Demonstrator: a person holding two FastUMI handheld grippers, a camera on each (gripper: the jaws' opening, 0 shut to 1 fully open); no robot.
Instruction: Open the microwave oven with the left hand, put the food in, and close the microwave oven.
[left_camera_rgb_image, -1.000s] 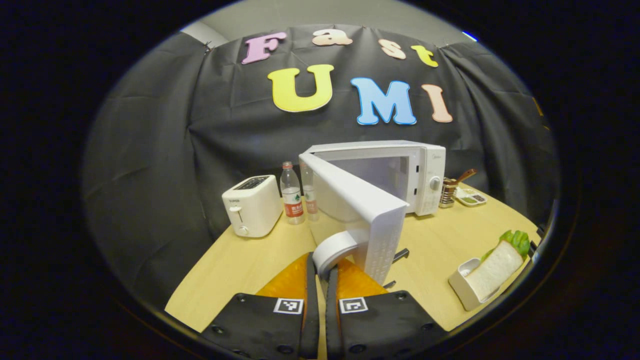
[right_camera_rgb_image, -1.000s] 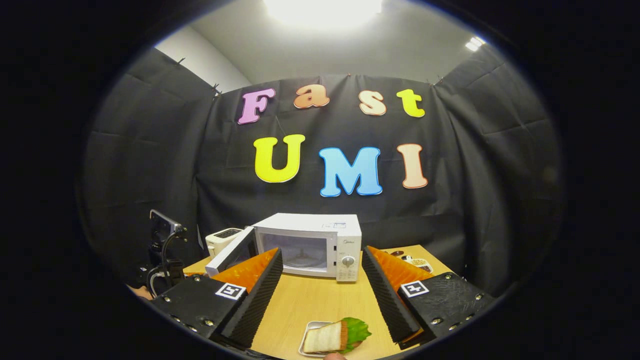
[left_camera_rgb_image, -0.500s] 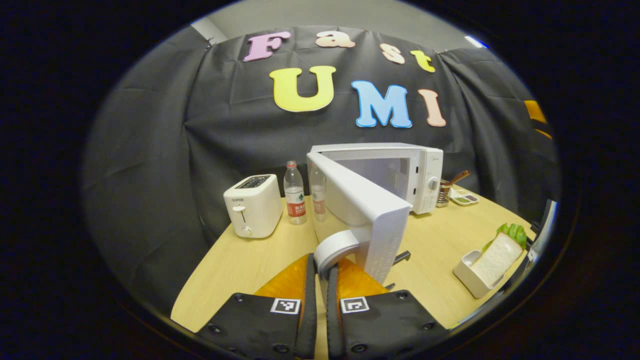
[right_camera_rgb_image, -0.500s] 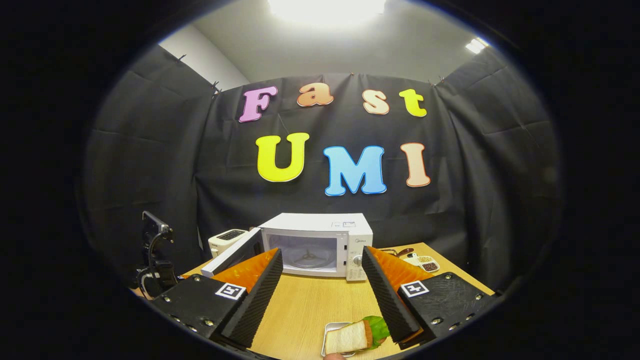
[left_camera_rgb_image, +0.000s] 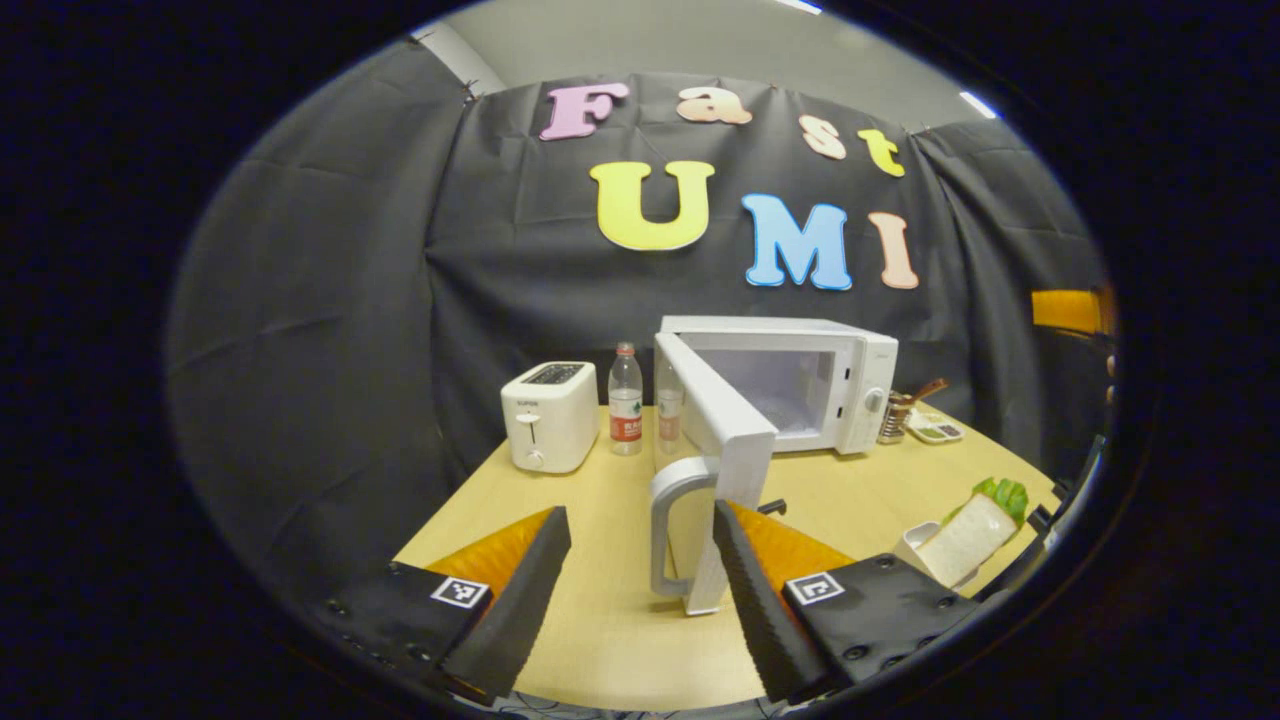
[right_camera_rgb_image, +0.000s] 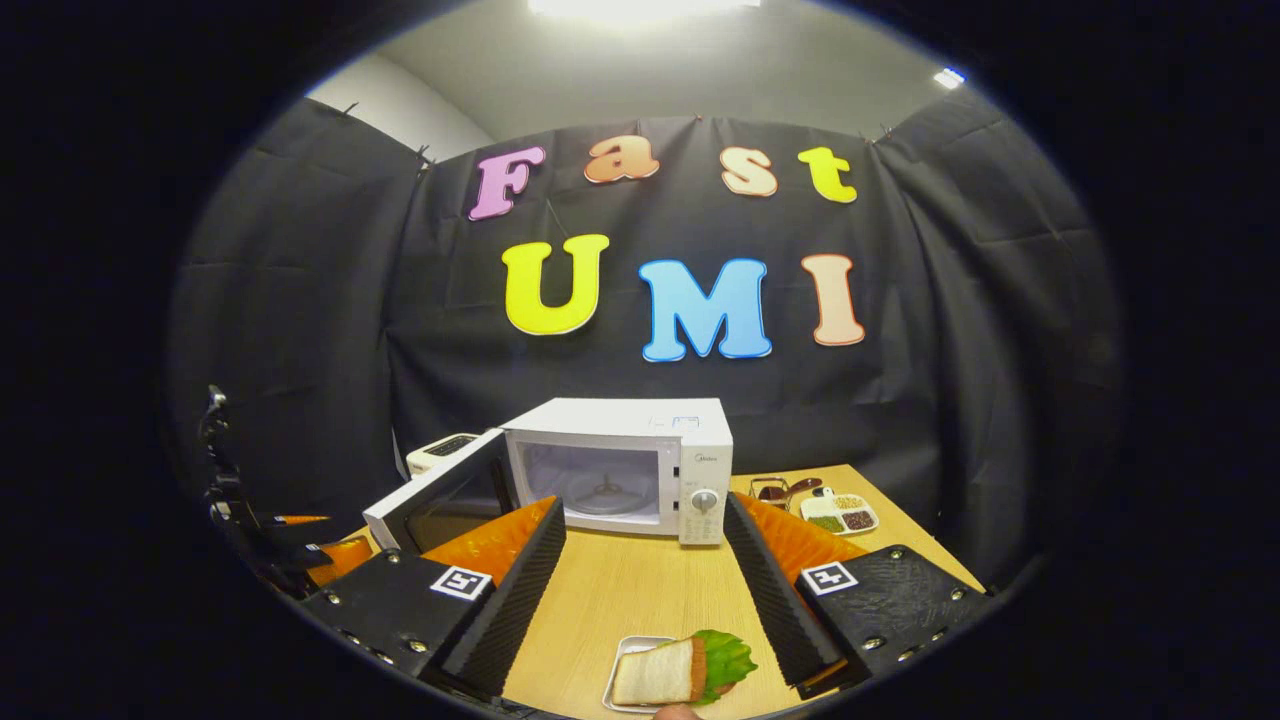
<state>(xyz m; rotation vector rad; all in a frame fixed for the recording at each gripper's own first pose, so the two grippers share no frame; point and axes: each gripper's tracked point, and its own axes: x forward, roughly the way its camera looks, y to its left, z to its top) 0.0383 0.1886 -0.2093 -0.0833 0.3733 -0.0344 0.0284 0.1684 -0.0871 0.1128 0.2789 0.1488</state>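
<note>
On the wooden table, both tongs gape empty, left facing the door handle.

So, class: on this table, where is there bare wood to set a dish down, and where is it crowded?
Bare wood lies between the microwave front and the sandwich tray, and in front of the toaster. Crowded: bottles between toaster and open door; the condiment tray right of the microwave.

A staged kitchen booth: black cloth wall behind a wooden table bearing a microwave oven, with toaster and water bottle at nine o'clock.
</note>
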